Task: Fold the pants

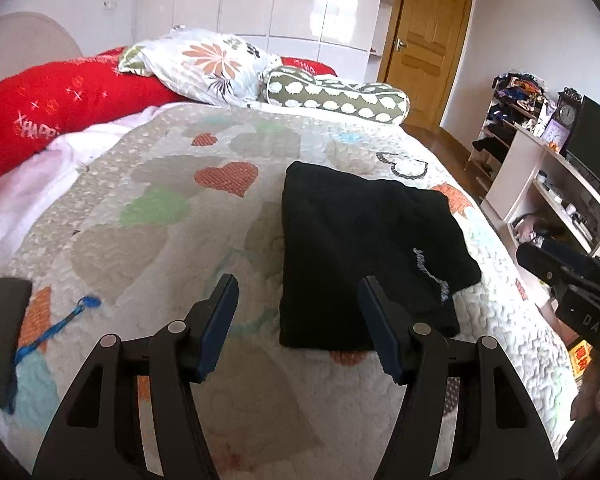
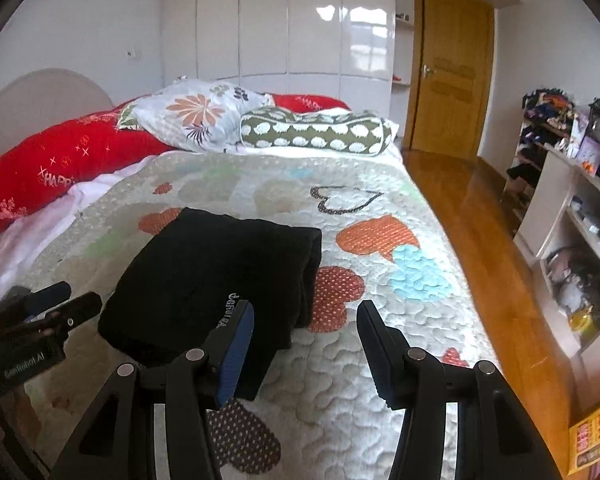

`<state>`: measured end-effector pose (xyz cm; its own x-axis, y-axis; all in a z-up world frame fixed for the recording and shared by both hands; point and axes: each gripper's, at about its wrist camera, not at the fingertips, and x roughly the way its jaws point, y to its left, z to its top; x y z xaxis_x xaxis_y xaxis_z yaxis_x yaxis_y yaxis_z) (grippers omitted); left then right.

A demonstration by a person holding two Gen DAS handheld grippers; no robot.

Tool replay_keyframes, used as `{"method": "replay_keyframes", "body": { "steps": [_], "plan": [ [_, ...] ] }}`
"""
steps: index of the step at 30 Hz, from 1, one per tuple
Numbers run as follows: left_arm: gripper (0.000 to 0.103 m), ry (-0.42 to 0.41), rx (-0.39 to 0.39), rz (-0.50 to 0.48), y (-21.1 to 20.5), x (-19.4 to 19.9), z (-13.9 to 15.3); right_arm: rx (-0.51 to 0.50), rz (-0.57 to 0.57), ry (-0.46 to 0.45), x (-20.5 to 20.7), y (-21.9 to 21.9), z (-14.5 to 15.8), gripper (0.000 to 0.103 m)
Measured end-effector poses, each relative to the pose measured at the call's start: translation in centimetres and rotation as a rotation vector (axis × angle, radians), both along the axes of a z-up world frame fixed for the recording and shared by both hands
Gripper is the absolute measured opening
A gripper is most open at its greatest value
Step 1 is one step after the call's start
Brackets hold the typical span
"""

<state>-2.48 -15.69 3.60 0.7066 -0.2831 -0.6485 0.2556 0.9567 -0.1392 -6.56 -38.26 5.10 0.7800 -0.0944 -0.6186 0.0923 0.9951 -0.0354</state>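
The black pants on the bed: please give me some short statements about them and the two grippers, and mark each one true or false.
1. The black pants lie folded in a compact stack on the heart-patterned quilt. True.
2. The left gripper is shut on the pants. False: its jaws stand open and hold nothing.
3. The right gripper is open and empty. True.
4. The pants hang over the edge of the bed. False: they rest fully on the quilt, away from its edges.
5. Light lettering shows on the pants near the end closest to the grippers. True.
6. A red pillow lies on top of the pants. False: the red pillow is at the head of the bed, apart from them.
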Motion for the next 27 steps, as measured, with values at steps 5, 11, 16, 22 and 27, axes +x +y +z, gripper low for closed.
{"method": "replay_keyframes", "body": {
  "steps": [5, 11, 16, 22, 27],
  "plan": [
    [0.064, -0.020, -0.004, 0.007, 0.0, -1.7, 0.7, -0.004, 0.008, -0.028, -2.2, 0.9, 1.1, 0.051],
    [0.064, -0.052, -0.003, 0.012, 0.0, -3.2, 1.8, -0.014, 0.011, -0.044, -4.0, 1.3, 1.9, 0.053],
    [0.064, -0.081, 0.009, 0.017, -0.1, -4.2, 2.6, -0.022, 0.017, -0.053, -4.9, 1.6, 2.3, 0.053],
    [0.064, -0.096, 0.015, 0.021, 0.0, -4.7, 3.0, -0.025, 0.017, -0.064, -5.4, 1.7, 2.9, 0.053],
    [0.064, -0.111, 0.028, 0.026, -0.1, -4.8, 3.1, -0.032, 0.020, -0.064, -5.6, 1.9, 3.0, 0.053]
  ]
}}
